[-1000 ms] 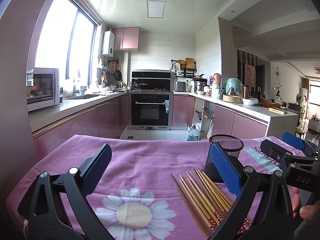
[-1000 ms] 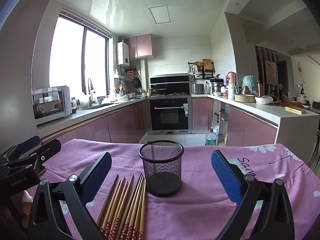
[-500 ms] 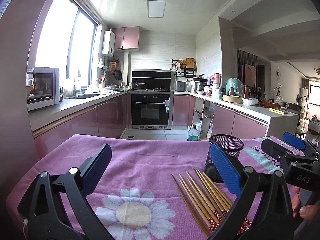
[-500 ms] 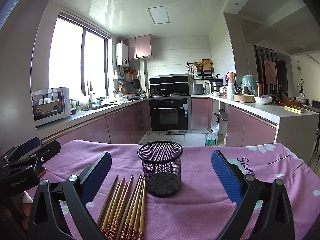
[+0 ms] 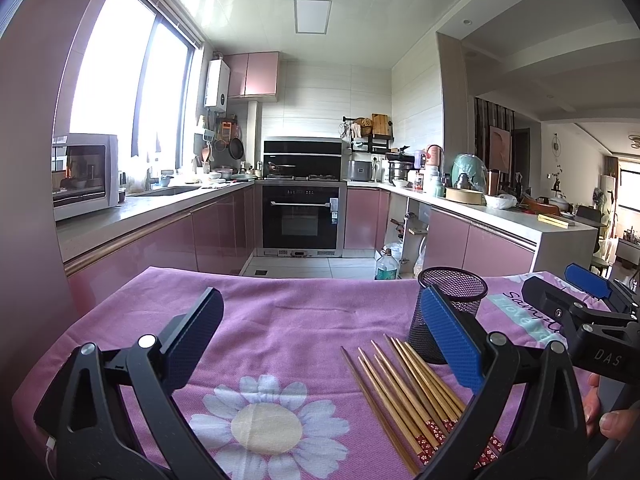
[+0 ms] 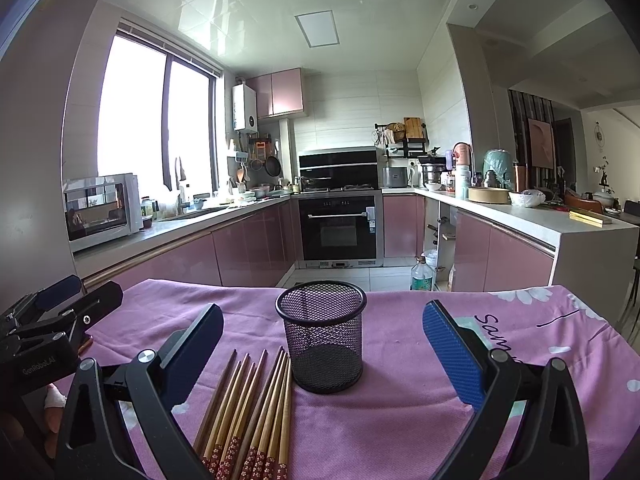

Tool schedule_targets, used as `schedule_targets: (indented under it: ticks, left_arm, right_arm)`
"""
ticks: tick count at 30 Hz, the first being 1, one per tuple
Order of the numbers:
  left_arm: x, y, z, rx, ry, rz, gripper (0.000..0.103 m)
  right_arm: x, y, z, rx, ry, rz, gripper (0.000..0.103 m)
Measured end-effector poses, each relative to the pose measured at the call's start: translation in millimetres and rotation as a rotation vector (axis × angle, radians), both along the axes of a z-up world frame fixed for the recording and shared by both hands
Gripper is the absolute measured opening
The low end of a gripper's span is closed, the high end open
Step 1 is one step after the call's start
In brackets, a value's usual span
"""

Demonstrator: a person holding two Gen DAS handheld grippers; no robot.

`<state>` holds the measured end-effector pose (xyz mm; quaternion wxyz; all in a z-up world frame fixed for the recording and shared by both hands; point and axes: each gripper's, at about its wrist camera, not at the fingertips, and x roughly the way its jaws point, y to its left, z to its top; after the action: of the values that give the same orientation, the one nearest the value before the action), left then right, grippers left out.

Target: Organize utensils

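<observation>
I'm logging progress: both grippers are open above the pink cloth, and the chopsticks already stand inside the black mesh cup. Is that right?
Not quite. The chopsticks lie flat on the pink cloth beside the black mesh cup, which the right wrist view shows empty. The rest holds: the left gripper and right gripper are both open.

Two low tabletop views toward the kitchen, sharing mesh cup and chopsticks

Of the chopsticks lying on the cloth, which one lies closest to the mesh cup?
The rightmost chopstick of the row in the right wrist view. Its tip ends just beside the mesh cup's base, while the others fan away to the left.
</observation>
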<state>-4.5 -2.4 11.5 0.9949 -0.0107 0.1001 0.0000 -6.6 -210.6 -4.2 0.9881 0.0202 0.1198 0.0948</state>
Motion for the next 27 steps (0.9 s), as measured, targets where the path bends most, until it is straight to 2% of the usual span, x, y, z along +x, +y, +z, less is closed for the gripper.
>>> schedule_targets:
  ticks: [27]
  left_arm:
    - [1.1,0.0,-1.8,0.000,0.003,-0.001,0.097]
  right_arm:
    - [0.4,-0.7,-0.3,0.002,0.002,0.001,0.097]
